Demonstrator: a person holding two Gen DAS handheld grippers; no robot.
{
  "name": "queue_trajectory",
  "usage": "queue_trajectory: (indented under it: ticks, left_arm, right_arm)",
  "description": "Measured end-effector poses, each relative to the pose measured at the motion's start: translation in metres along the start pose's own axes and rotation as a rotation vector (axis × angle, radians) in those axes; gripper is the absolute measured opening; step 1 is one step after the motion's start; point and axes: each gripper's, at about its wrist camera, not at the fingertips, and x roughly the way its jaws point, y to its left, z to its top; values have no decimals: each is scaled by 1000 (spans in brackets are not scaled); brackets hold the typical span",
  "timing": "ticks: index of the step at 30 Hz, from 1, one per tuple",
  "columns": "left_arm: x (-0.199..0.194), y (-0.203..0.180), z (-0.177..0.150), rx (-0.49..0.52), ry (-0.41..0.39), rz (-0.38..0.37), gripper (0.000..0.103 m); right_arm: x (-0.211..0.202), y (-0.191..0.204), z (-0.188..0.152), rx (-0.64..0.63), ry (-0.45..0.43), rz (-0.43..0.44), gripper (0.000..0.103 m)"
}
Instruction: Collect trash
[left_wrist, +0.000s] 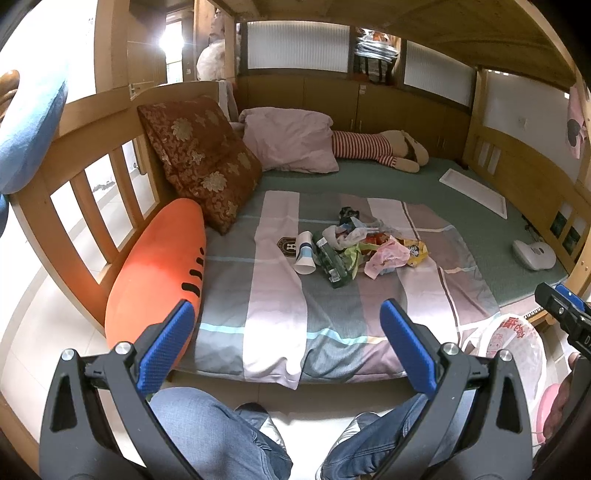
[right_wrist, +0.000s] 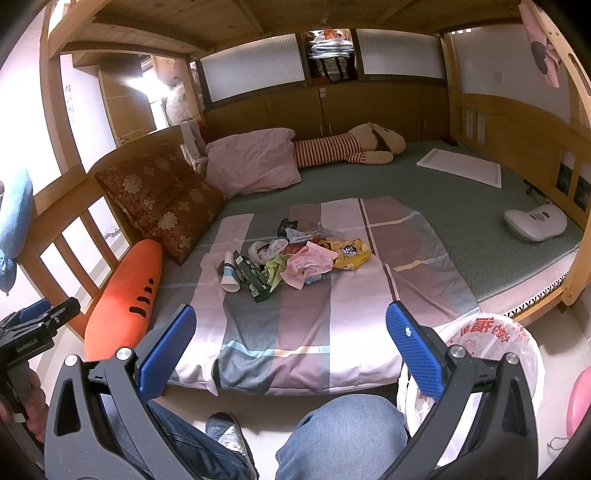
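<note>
A heap of trash (left_wrist: 354, 245) lies on the striped sheet (left_wrist: 273, 295) in the middle of the bed, straight ahead of both claws and well beyond their fingertips. In the heap are a white paper cup (left_wrist: 305, 254) lying on its side at the left edge, a dark green wrapper (left_wrist: 332, 262) touching it, a crumpled pink bag (left_wrist: 386, 256) in front, a yellow snack packet (left_wrist: 415, 251) at the right edge and a small dark scrap (left_wrist: 349, 213) at the far side. From the right wrist view the same heap (right_wrist: 295, 258) sits ahead and slightly left of that claw.

The left gripper (left_wrist: 288, 345) hangs above the person's knees (left_wrist: 207, 424) at the near edge of the bed, its blue pads (left_wrist: 168, 347) spread wide with nothing between them. The right gripper (right_wrist: 291, 350) is likewise spread wide and holds nothing; its pads (right_wrist: 415, 354) frame the sheet's near hem.

A bin lined with a white printed bag (right_wrist: 491, 343) stands on the floor just beside the right claw's right finger, close against the bed's near corner. Left of the left claw an orange carrot cushion (left_wrist: 155, 273) leans on the wooden rail (left_wrist: 74, 206), with a brown floral pillow (left_wrist: 201, 158) beyond it. Farther back lie a pink pillow (left_wrist: 291, 138) and a striped plush toy (left_wrist: 373, 147).
</note>
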Motion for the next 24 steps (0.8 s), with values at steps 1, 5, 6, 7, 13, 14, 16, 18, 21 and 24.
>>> queue_trajectory:
  ticks: [1, 5, 6, 7, 13, 14, 16, 18, 21, 24]
  left_arm:
    - [0, 0, 0, 1, 1, 1, 100]
    - [0, 1, 0, 0, 2, 0, 100]
    - [0, 1, -1, 0, 1, 1, 100]
    - [0, 1, -1, 0, 1, 0, 100]
    - [0, -1, -3, 4, 6, 2, 100]
    - [0, -3, -4, 6, 7, 2, 100]
    - [0, -3, -5, 10, 6, 2, 100]
    - [1, -3, -5, 11, 6, 2, 100]
    - [1, -2, -4, 6, 10, 1, 100]
    - [3, -3, -6, 7, 14, 2, 100]
  right_arm:
    - [0, 0, 0, 1, -1, -1, 101]
    - [0, 0, 0, 2, 0, 1, 101]
    - [0, 0, 0, 0, -1, 0, 101]
    - [0, 0, 0, 0, -1, -1, 101]
    - [-1, -1, -1, 5, 2, 4, 101]
    - [0, -1, -1, 5, 2, 3, 101]
    - [0, -1, -1, 5, 3, 4, 101]
    - [0, -1, -1, 6, 3, 3, 101]
    - [1, -2, -2, 4, 4, 4, 101]
    - [1, -2, -3, 1, 12, -2, 101]
